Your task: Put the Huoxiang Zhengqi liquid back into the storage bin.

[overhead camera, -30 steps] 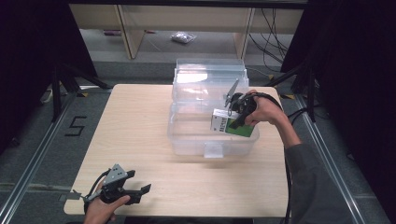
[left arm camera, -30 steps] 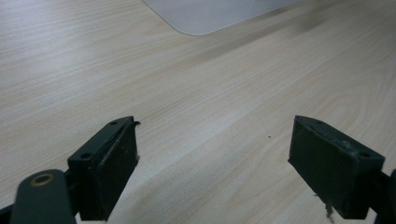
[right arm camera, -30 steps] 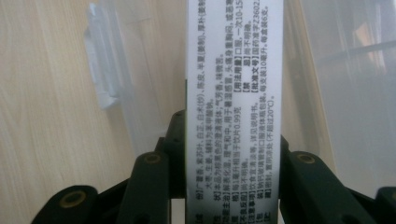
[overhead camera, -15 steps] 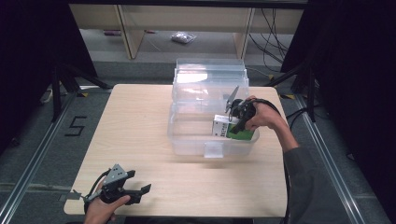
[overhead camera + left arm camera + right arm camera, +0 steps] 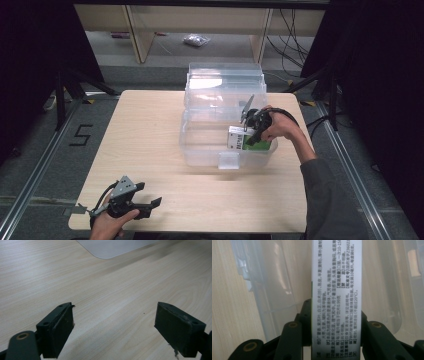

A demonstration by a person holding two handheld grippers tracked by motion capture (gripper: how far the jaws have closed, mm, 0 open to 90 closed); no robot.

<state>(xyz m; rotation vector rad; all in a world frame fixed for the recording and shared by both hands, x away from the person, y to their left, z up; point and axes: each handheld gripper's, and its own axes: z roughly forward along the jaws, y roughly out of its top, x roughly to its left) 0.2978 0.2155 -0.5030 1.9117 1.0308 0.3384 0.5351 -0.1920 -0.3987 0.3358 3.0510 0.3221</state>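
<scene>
A white and green carton (image 5: 241, 138) with small black print on its side (image 5: 336, 297) is clamped between the jaws of my right gripper (image 5: 248, 131), which is shut on it. The carton sits low inside the clear plastic bin (image 5: 200, 150), at its right end. In the right gripper view the bin's clear walls (image 5: 274, 290) show behind the carton. My left gripper (image 5: 150, 205) rests open near the table's front left edge, its two black pads (image 5: 61, 327) wide apart over bare wood with nothing between them.
The bin's hinged clear lid (image 5: 225, 82) stands open toward the back. A corner of the bin (image 5: 110, 248) shows far off in the left gripper view. The wooden table (image 5: 145, 130) has free room on its left half. Shelving and cables lie beyond the table.
My right gripper has sunk with the carton, from above the bin's rim down into the bin. The left gripper has stayed put.
</scene>
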